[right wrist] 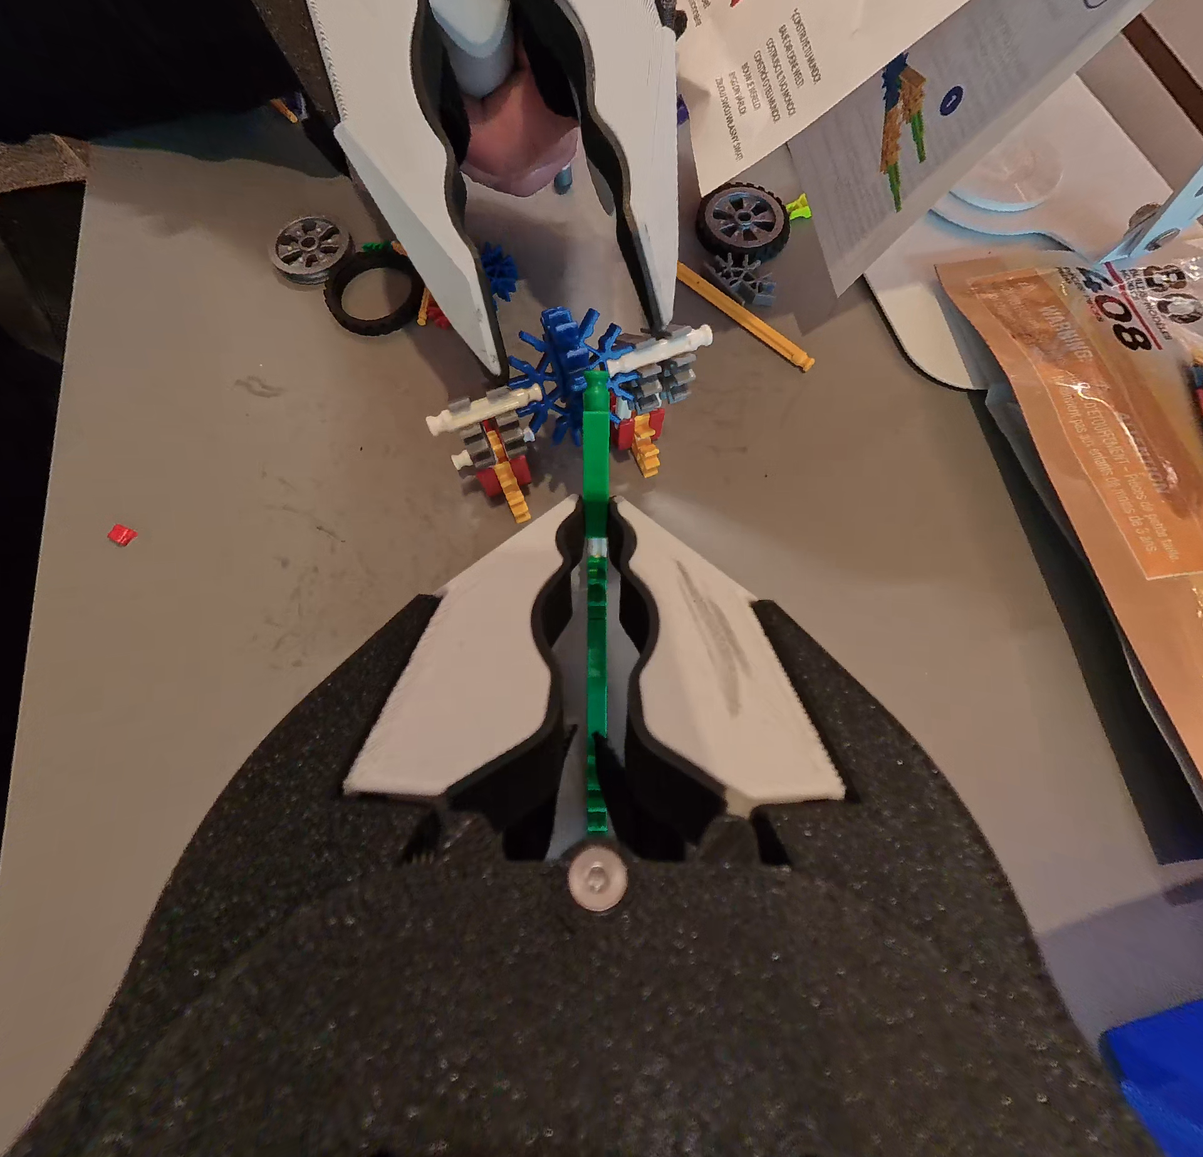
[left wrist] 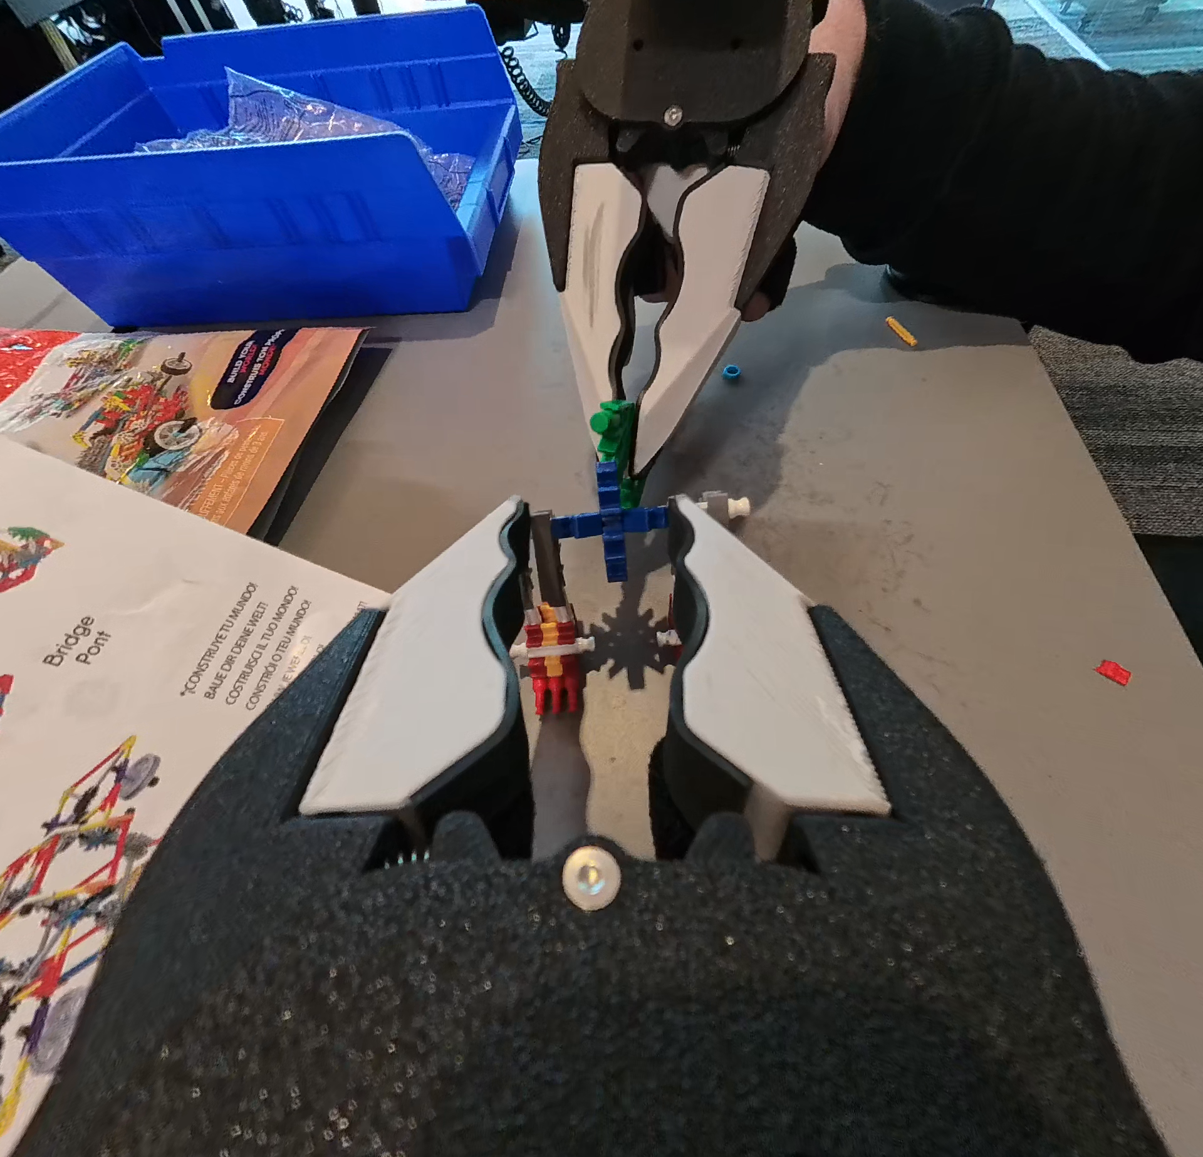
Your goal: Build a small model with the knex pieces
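Squarely opposed, two tongs meet over one small toy build on the grey tabletop [left wrist: 911,540].

Left tongs [left wrist: 599,507] are spread, fingers flanking the build's [right wrist: 560,403] sides — whether they press it, I cannot tell. Right tongs [right wrist: 595,501], held by a black-sleeved hand [left wrist: 840,84], point down, clenched on one green rod [right wrist: 594,449] whose tip touches the blue snowflake connector [left wrist: 610,519]. Counted: one blue bin [left wrist: 260,214], two wheel hubs, one loose tyre [right wrist: 371,293], one yellow rod [right wrist: 742,315], printed instruction sheets [left wrist: 163,637] — carpet beyond the edge.

Wheels [right wrist: 742,222], tyre [right wrist: 371,300] crowd far side; near tabletop [right wrist: 260,605] free.
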{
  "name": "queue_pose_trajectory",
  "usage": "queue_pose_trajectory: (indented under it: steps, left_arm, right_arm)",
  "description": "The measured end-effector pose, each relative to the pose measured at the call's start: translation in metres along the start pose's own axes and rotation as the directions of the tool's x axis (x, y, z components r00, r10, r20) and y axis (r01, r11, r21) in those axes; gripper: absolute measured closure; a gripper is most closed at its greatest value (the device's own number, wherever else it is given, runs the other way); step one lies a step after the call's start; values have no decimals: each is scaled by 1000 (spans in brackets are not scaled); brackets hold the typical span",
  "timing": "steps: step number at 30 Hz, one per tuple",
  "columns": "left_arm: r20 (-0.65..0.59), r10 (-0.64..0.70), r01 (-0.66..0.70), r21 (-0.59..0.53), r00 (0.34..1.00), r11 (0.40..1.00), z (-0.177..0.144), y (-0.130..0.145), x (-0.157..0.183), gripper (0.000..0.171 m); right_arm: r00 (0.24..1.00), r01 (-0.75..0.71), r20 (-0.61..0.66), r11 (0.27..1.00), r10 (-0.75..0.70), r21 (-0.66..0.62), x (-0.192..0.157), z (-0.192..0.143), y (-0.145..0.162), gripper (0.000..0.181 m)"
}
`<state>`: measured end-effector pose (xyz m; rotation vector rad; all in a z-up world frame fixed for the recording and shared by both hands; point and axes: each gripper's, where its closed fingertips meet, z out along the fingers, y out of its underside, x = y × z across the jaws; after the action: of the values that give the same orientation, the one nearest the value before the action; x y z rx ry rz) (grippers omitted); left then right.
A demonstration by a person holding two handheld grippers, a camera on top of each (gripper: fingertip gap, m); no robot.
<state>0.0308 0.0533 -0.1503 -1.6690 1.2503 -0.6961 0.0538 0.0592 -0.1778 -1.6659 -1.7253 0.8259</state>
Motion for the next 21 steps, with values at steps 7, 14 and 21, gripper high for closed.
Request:
queue_pose_trajectory:
  steps: [7, 14, 21]
  left_arm:
    - [-2, 10, -10, 21, 1000, 1000, -4, -7, 2, 133]
    - [8, 15, -15, 98, 1000, 995, -2, -24, 7, 136]
    - [34, 93, -96, 84, 995, 992, 15, -26, 20, 143]
  right_arm:
    - [1000, 14, -10, 1000, -14, 13, 2, 0, -1, 176]
    - [994, 92, -53, 996, -92, -8, 1, -2, -5, 176]
    - [984, 154, -83, 988, -155, -20, -2, -4, -9, 176]
